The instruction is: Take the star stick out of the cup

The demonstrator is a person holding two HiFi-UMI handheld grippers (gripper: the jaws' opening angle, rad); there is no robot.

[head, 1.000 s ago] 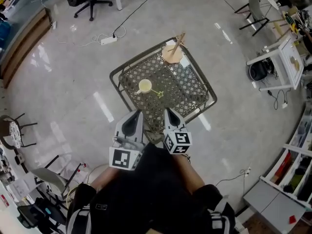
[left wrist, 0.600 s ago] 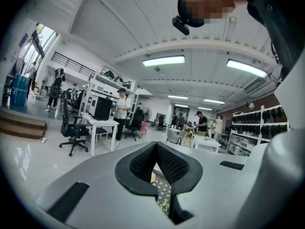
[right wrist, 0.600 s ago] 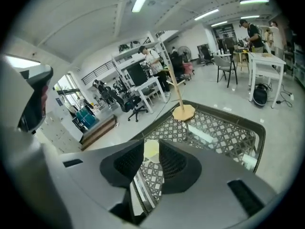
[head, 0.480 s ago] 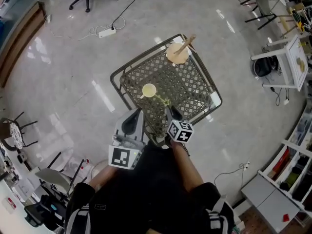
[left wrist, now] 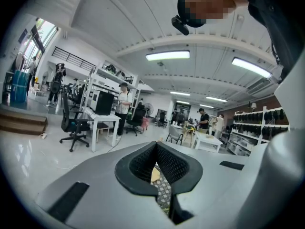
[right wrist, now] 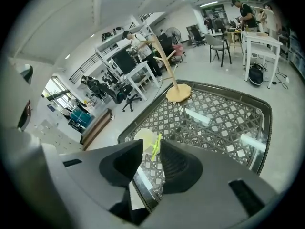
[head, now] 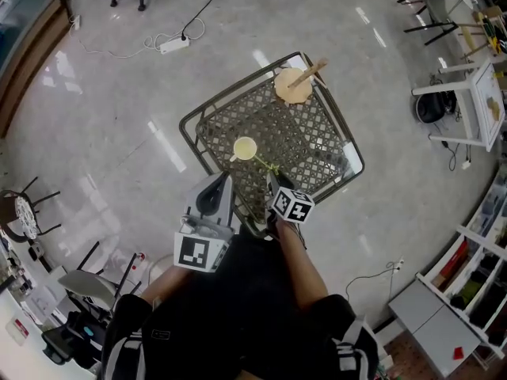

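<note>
We see the right hand-held gripper (head: 275, 183) at the near edge of the metal lattice table (head: 310, 139), jaws opening. The yellow-green star stick (head: 266, 165) shows in the gap between them, but the pads are not pressing on it. It slants from the rim of the pale yellow cup (head: 245, 148) toward that gripper. The left hand-held gripper (head: 221, 182) hangs beside it, jaws together on nothing. A wooden stand (head: 295, 83) sits at the far corner. Both cubes carry black-and-white square markers.
</note>
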